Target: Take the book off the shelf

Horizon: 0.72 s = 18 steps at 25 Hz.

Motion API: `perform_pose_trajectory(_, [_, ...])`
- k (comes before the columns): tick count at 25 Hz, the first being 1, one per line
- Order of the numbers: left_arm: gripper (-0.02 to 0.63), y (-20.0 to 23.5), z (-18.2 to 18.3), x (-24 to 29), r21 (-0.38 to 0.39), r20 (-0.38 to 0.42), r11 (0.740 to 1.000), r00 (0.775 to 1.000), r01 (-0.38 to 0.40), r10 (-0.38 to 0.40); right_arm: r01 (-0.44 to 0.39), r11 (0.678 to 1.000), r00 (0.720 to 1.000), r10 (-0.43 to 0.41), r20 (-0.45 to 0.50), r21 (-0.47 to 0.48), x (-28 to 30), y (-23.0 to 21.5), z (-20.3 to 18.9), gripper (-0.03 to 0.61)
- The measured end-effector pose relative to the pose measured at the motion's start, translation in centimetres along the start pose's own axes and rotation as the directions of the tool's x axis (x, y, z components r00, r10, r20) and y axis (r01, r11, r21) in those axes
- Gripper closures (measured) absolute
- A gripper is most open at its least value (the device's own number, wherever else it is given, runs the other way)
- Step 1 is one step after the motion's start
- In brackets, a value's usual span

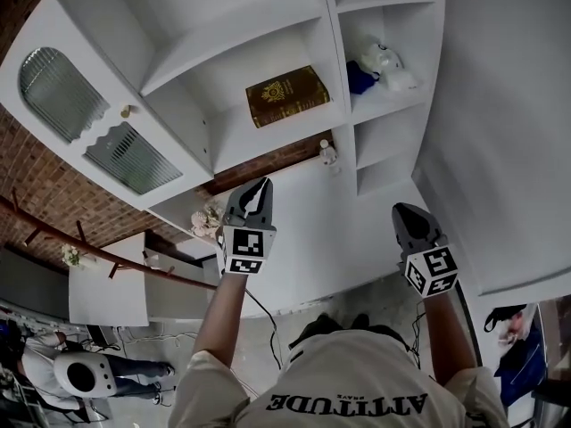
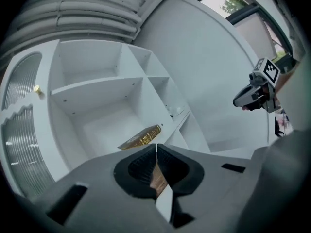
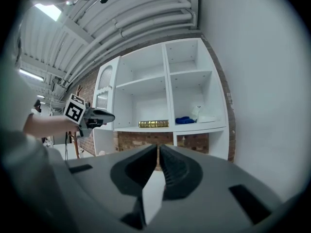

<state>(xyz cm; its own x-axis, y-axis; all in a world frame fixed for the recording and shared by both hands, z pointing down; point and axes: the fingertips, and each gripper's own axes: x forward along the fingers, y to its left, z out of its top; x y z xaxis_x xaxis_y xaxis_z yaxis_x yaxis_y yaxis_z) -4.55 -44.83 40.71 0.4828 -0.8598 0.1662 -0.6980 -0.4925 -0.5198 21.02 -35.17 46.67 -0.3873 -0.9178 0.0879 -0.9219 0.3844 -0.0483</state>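
Observation:
A brown book with gold print (image 1: 287,95) lies flat in the middle compartment of the white shelf unit (image 1: 234,27). It also shows in the left gripper view (image 2: 142,138) and the right gripper view (image 3: 153,124). My left gripper (image 1: 262,185) is shut and empty. It is held out in the air in front of the shelf, below the book and apart from it, with its jaws (image 2: 156,144) pressed together. My right gripper (image 1: 403,212) is further right, also short of the shelf. Its jaws (image 3: 158,146) are together with nothing between them.
A blue cloth (image 1: 359,78) and white soft items (image 1: 388,61) fill the compartment right of the book. A cabinet door with ribbed glass (image 1: 89,123) hangs at the left. A plain white wall (image 1: 500,132) runs along the right. A person (image 1: 80,373) stands at lower left.

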Motion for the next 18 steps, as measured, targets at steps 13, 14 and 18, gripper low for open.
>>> perform_pose_trajectory(13, [0.585, 2.4, 1.6, 8.1, 0.229, -0.030, 0.966, 0.993, 0.122, -0.118, 0.107, 0.993, 0.994, -0.108, 0.031, 0.047, 0.8, -1.4, 1.6, 0.543])
perform_pose_trajectory(14, [0.586, 2.7, 1.8, 8.8, 0.238, -0.029, 0.962, 0.991, 0.131, -0.128, 0.117, 0.992, 0.992, -0.118, 0.035, 0.045, 0.9, -1.7, 1.8, 0.543])
perform_pose_trajectory(18, [0.584, 3.8, 1.8, 11.4, 0.288, -0.063, 0.940, 0.983, 0.183, -0.172, 0.151, 0.987, 0.988, -0.153, 0.037, 0.051, 1.1, -2.4, 2.1, 0.543])
